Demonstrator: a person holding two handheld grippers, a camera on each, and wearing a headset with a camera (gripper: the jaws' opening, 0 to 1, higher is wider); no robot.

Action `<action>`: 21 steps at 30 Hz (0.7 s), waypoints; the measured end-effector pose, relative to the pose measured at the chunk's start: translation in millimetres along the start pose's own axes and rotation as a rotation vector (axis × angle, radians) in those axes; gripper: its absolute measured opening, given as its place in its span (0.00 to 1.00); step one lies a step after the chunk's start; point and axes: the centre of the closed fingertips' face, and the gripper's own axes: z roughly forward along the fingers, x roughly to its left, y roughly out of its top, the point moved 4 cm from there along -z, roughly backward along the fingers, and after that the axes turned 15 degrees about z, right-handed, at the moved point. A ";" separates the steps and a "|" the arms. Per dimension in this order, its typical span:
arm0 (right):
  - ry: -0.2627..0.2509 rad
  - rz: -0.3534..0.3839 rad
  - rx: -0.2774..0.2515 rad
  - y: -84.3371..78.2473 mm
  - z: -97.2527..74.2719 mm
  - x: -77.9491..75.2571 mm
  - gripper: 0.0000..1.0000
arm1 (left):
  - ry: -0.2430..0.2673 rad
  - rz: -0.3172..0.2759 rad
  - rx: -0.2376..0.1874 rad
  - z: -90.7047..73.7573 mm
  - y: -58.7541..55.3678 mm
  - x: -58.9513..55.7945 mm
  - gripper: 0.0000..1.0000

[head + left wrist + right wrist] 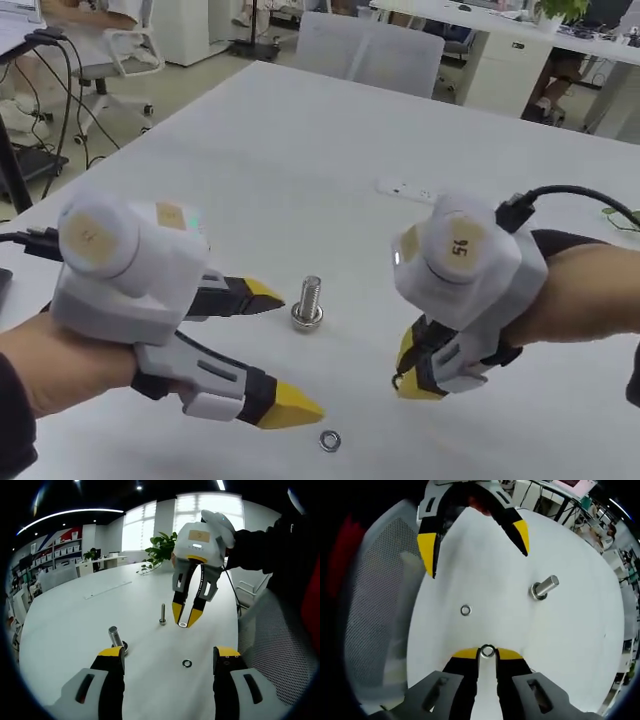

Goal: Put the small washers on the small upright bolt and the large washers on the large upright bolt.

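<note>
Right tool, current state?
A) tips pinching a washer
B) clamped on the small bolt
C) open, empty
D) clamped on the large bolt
A: in the right gripper view, the right tool has its tips closed on a washer. The large bolt stands apart from it on the table.

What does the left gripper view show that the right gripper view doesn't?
Left gripper view's own: the small bolt, standing upright, and a plant. Right gripper view's own: the left claw seen from the front, wide open. Shared: the large bolt, a loose washer lying flat, and a second washer pinched in the right claw.
</note>
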 end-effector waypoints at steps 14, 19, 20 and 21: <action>-0.002 0.104 0.012 -49.8 -3.5 18.5 0.13 | -0.009 0.010 0.003 2.1 1.3 -3.1 0.71; -0.015 0.156 0.011 -65.6 -6.6 14.2 0.13 | -0.013 0.013 0.007 2.7 1.4 -4.1 0.71; -0.018 0.168 0.009 -68.6 -8.1 12.7 0.13 | -0.014 0.013 0.007 2.9 1.5 -4.4 0.71; -0.020 0.176 0.007 -70.3 -9.0 11.5 0.13 | -0.015 0.014 0.008 3.0 1.5 -4.5 0.71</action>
